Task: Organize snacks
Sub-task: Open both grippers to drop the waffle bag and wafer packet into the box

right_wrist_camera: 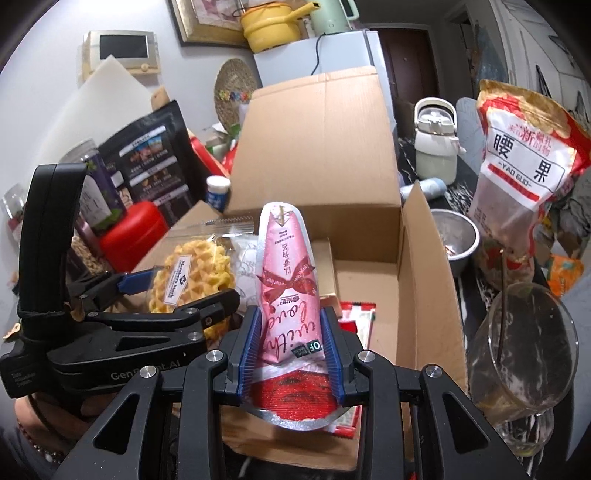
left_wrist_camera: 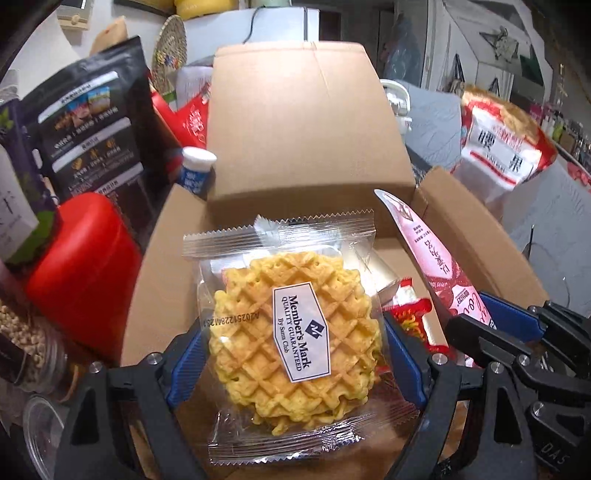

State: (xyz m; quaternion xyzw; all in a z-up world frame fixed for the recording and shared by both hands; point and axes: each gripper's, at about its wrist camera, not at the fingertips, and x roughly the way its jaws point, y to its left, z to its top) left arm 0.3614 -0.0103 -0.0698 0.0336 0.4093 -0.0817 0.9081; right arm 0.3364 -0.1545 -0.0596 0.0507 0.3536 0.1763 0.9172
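The left gripper (left_wrist_camera: 291,354) is a black moulded frame with triangular cut-outs, silver round screw heads at the finger pivots and blue ribbed pads (left_wrist_camera: 184,365) on the insides of the fingers. The right gripper (right_wrist_camera: 291,354) has the same build: black linkage arms, silver screws and blue ribbed pads (right_wrist_camera: 248,347). In the right wrist view the left unit shows an upright black handle, pale "GenRobot.AI" lettering on its side, and a beaded bracelet (right_wrist_camera: 38,445) worn at the wrist below it.

A cluttered home kitchen: fridge (right_wrist_camera: 343,55), yellow pot (right_wrist_camera: 271,29), kettle (right_wrist_camera: 436,140), snack-strewn table.
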